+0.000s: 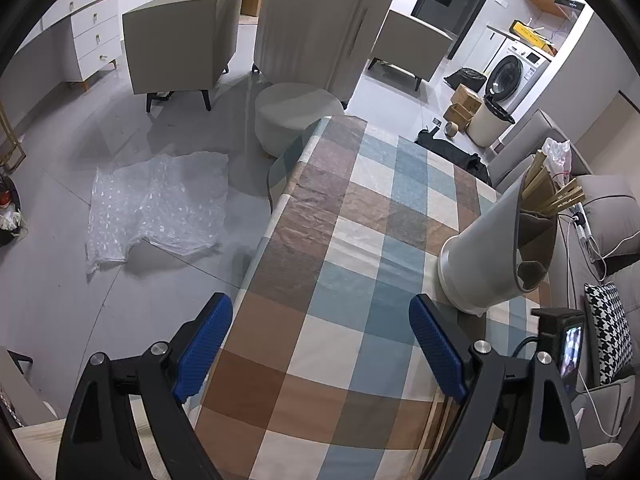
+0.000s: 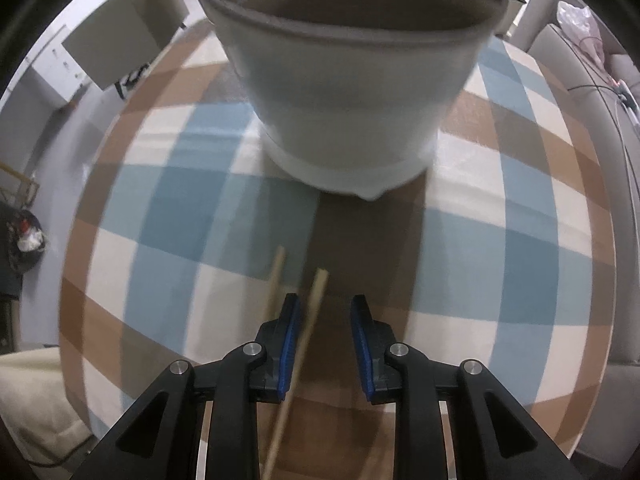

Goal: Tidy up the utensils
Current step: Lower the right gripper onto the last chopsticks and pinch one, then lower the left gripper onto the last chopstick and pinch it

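A light grey utensil holder (image 1: 486, 248) stands on the checkered tablecloth (image 1: 340, 240) at the right, with several wooden chopsticks (image 1: 556, 196) sticking out of it. My left gripper (image 1: 320, 340) is open and empty, above the table's near end, left of the holder. In the right wrist view the holder (image 2: 344, 92) looms close ahead. My right gripper (image 2: 325, 320) is open just above the cloth (image 2: 160, 220). Two loose wooden chopsticks (image 2: 308, 320) lie on the cloth, one between the jaws near the left pad, the other just outside it. They also show in the left wrist view (image 1: 434, 424).
The table's left edge drops to a grey floor with a bubble-wrap sheet (image 1: 160, 204). A round white stool (image 1: 298, 114) and armchairs (image 1: 180, 40) stand beyond the table's far end. A grey sofa with a houndstooth cushion (image 1: 610, 328) runs along the right side.
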Tool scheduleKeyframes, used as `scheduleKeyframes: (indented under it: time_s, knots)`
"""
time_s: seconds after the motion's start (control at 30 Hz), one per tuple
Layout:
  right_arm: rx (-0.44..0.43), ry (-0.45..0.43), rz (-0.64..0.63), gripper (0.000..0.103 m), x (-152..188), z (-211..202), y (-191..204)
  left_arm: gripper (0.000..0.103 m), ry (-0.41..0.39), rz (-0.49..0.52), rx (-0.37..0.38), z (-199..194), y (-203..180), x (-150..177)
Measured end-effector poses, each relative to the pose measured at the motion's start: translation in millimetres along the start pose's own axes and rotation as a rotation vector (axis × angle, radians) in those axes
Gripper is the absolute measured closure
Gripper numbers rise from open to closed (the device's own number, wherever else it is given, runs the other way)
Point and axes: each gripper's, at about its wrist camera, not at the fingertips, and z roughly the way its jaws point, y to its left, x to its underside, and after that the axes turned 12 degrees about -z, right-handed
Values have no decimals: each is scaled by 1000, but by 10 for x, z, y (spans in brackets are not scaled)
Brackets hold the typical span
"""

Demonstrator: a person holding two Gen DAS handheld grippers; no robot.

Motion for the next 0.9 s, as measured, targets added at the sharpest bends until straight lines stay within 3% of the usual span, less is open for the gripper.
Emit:
scheduleKeyframes:
  time_s: [0.3, 0.43, 0.53, 0.67, 0.9]
  knots:
    - [31, -23, -38, 76, -128, -11, 128, 16, 5, 8, -27, 45, -11, 23]
    - [8, -43, -21, 98, -160, -21, 146, 16, 19, 20, -49, 108, -59, 36]
    - [-25, -73, -6, 99, -128, -50, 82, 16, 44, 29, -55, 168, -147, 71]
    - [-84, -170, 65, 99, 87, -347, -301, 16, 92, 84, -85, 301, -368, 190]
    - [-247, -313, 371, 99, 428, -682, -1138, 16, 237, 229, -47, 625, -922, 569]
